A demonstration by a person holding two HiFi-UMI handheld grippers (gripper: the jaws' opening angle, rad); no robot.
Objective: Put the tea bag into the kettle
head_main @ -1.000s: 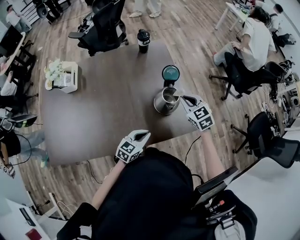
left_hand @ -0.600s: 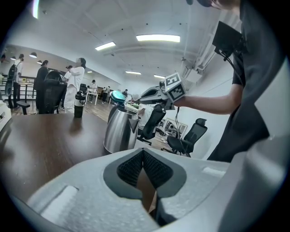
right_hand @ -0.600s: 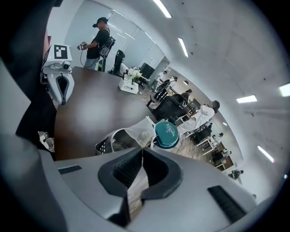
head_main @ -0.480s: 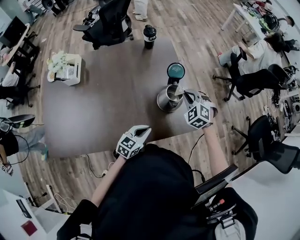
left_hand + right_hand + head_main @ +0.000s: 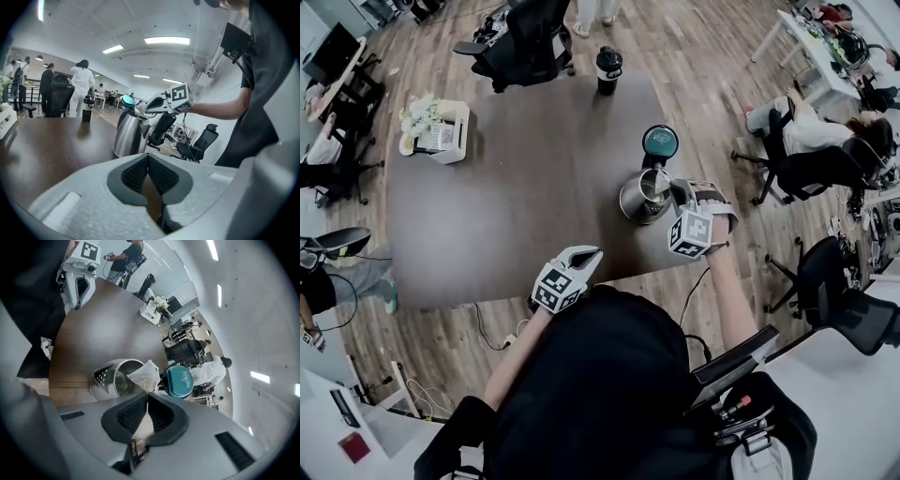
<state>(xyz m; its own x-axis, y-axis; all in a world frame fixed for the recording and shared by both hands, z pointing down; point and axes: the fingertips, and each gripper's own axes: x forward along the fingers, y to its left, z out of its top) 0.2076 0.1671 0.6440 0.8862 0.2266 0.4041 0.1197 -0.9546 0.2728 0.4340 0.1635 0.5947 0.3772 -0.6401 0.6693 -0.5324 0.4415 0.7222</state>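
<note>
The big brown counter (image 5: pixel 534 206) fills the middle of the room. A white box (image 5: pixel 441 131) with flowers sits near its far left corner. A dark bottle (image 5: pixel 608 70) stands at the far edge.

The shiny kettle (image 5: pixel 643 197) stands near the right edge of the counter. Its top is open. Its round blue-green lid (image 5: pixel 660 142) is tipped up on the far side.

The right claw (image 5: pixel 678 191) is right by the kettle and points down at it. It is closed and pinches the tea bag (image 5: pixel 144 375) by one corner. The tea bag hangs out past the claw tips, over the kettle's open top, near the rim on the lid side. I cannot tell if it touches the rim.

The left claw (image 5: pixel 586 255) is at the near edge of the counter, well apart from the kettle. It is closed, with nothing in it.
</note>
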